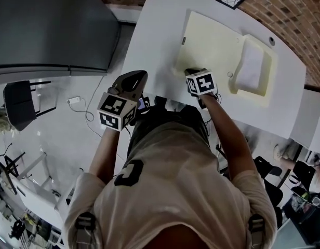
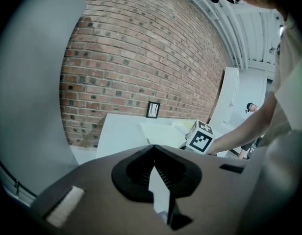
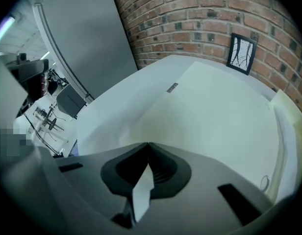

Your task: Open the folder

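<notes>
Right gripper view showed your right gripper [image 3: 148, 144] with jaws pressed together on nothing, poised at the near corner of the flat, pale cream card folder [image 3: 214, 106]. The folder's long side stretched ahead and rightward across the smooth white table [image 3: 116, 104]. Your left gripper [image 2: 153, 146], also closed and empty, hung off the table's edge, well apart from the folder.

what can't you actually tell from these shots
- Whether the right gripper touches the folder: in the head view its marker cube covers the tips; in the right gripper view its own body hides the folder's near edge.
- Print on the folder's small label: too small in every view.
- Picture in the wall frame: too small and blurred.
</notes>
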Motion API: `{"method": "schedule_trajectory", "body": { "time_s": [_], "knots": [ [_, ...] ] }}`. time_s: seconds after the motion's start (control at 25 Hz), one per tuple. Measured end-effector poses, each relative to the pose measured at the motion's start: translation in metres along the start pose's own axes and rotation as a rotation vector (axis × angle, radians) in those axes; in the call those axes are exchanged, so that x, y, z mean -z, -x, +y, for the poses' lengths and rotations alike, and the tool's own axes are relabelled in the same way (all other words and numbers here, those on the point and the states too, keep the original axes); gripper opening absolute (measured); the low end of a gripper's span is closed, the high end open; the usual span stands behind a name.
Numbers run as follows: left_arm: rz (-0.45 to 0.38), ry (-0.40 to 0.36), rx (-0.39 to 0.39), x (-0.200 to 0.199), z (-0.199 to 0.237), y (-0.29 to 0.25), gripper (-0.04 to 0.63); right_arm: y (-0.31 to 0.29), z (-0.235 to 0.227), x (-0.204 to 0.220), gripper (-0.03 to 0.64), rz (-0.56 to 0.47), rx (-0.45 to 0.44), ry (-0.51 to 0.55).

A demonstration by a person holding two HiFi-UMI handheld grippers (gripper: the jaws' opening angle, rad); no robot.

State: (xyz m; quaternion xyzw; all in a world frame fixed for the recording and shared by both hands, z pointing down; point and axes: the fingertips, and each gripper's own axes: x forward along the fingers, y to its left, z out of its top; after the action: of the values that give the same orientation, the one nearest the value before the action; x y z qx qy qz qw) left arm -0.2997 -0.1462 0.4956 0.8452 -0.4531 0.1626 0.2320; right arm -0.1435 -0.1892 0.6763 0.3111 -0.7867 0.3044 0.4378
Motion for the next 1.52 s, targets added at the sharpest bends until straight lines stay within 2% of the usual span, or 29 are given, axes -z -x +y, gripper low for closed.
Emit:
{"method": "schedule_trajectory", "body": {
  "time_s": [0.28, 0.6, 0.96, 1.08, 1.28, 1.52],
  "knots": [
    [-0.002, -0.008, 0.013, -0.006, -0.003, -0.001, 0.003, 0.002, 0.003, -0.002, 0.006, 0.007, 0.005, -0.006],
    [-0.024, -0.032, 0.034, -0.019, -0.012, -0.007, 0.003, 0.029, 0.006, -0.014, 0.006, -0.081, -0.003, -0.039],
    [-0.028, -0.066, 0.071, -0.034, -0.032, -0.02, 0.003, 0.073, 0.004, -0.027, 0.006, -0.231, -0.043, -0.129],
    [-0.03, -0.085, 0.082, -0.037, -0.044, -0.026, 0.003, 0.088, -0.005, -0.029, 0.006, -0.284, -0.032, -0.145],
    [0.009, -0.072, 0.089, -0.032, -0.061, -0.028, 0.003, 0.112, -0.016, -0.031, 0.006, -0.353, -0.029, -0.156],
    [-0.034, -0.094, 0.07, -0.045, -0.076, -0.035, 0.003, 0.143, -0.034, -0.029, 0.006, -0.443, -0.071, -0.226]
  ]
}}
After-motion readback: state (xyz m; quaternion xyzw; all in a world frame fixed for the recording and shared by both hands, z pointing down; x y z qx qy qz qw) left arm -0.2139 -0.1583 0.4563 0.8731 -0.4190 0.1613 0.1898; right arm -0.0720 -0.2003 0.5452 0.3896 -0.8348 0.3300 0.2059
